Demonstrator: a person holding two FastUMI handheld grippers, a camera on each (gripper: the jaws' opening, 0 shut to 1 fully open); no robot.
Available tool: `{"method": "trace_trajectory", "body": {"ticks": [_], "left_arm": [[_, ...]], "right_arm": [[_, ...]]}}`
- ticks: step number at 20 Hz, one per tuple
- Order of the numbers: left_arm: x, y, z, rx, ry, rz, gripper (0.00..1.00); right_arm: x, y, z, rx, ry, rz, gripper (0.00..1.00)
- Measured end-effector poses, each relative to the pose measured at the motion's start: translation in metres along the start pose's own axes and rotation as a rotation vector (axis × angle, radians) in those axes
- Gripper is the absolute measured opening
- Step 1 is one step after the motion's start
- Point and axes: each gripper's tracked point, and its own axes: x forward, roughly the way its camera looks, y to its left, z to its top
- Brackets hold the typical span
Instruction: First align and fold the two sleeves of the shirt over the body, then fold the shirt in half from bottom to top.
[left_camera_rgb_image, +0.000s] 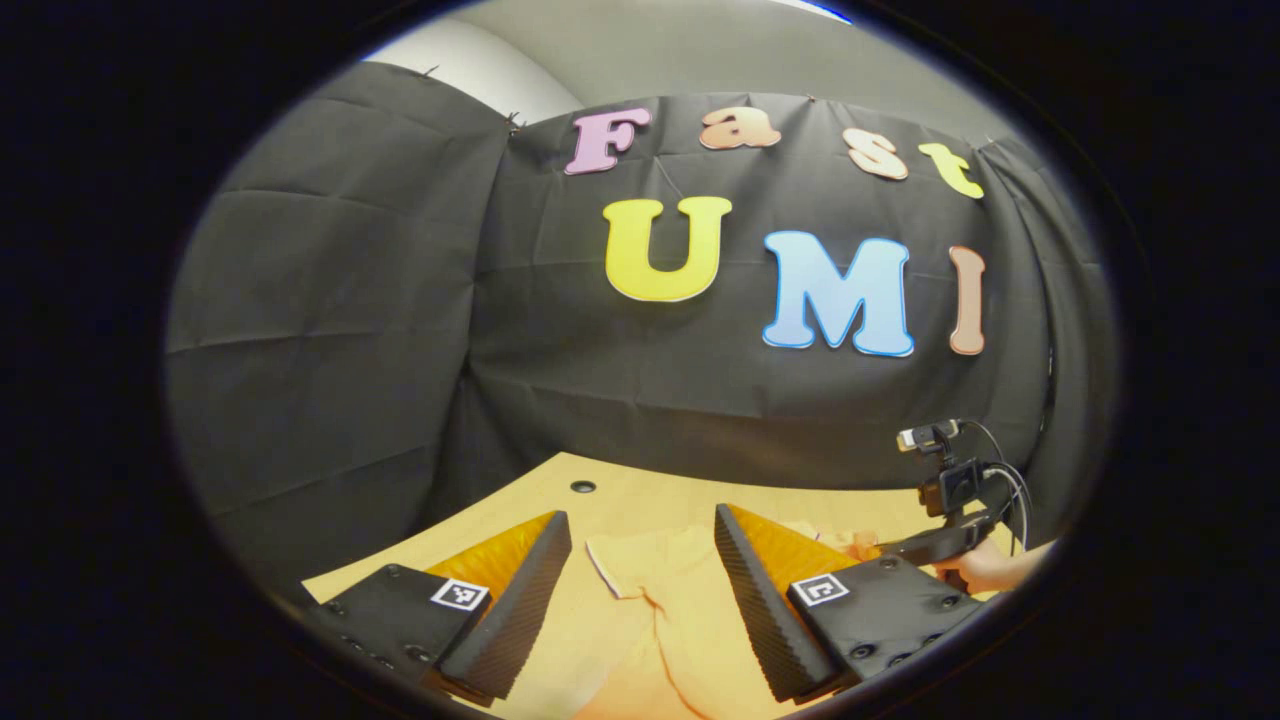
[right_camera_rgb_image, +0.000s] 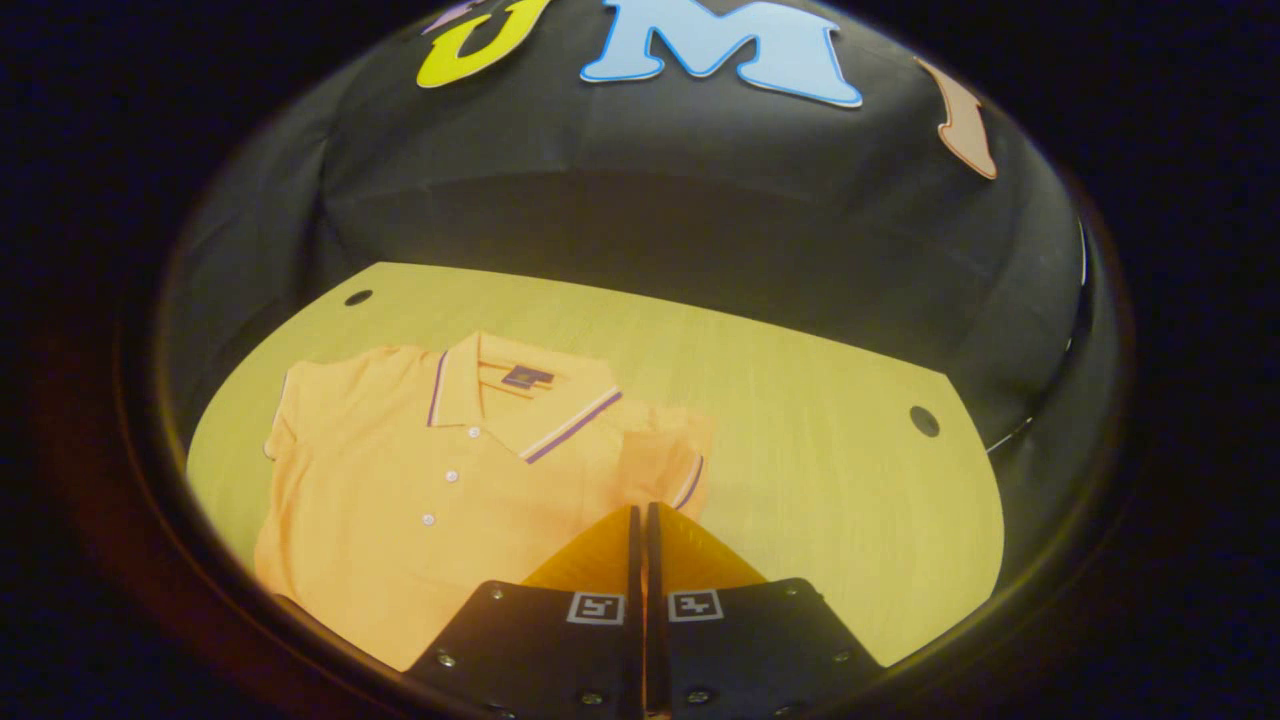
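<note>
One shirt (right_camera_rgb_image: 420, 470) lies face up on the bench (right_camera_rgb_image: 820, 450), collar toward the far edge, body spread flat toward the near-left part of the top. One sleeve (right_camera_rgb_image: 665, 455) looks already turned in over the chest, its striped cuff lying by the placket side; the other sleeve (right_camera_rgb_image: 285, 405) is spread outward, so the sleeve step seems half done. Two grippers are at work. The right gripper (right_camera_rgb_image: 640, 520) hangs above the shirt's lower hem with its jaws pressed together, holding nothing that I can see. The left gripper (left_camera_rgb_image: 640, 550) sits low with jaws spread wide either side of shirt cloth, likely poised to pinch the remaining sleeve. Two round holes (right_camera_rgb_image: 925, 420) pierce the bench near its far corners.
</note>
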Motion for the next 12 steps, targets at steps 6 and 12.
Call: {"method": "trace_trajectory", "body": {"ticks": [6, 12], "left_arm": [[0.004, 0.012, -0.008, -0.009, 0.019, 0.001, 0.94], [0.030, 0.019, -0.018, -0.021, 0.049, -0.036, 0.94]], "right_arm": [[0.007, 0.029, -0.007, 0.050, 0.038, 0.085, 0.04], [-0.005, 0.046, 0.002, 0.092, 0.022, 0.148, 0.17]]}}
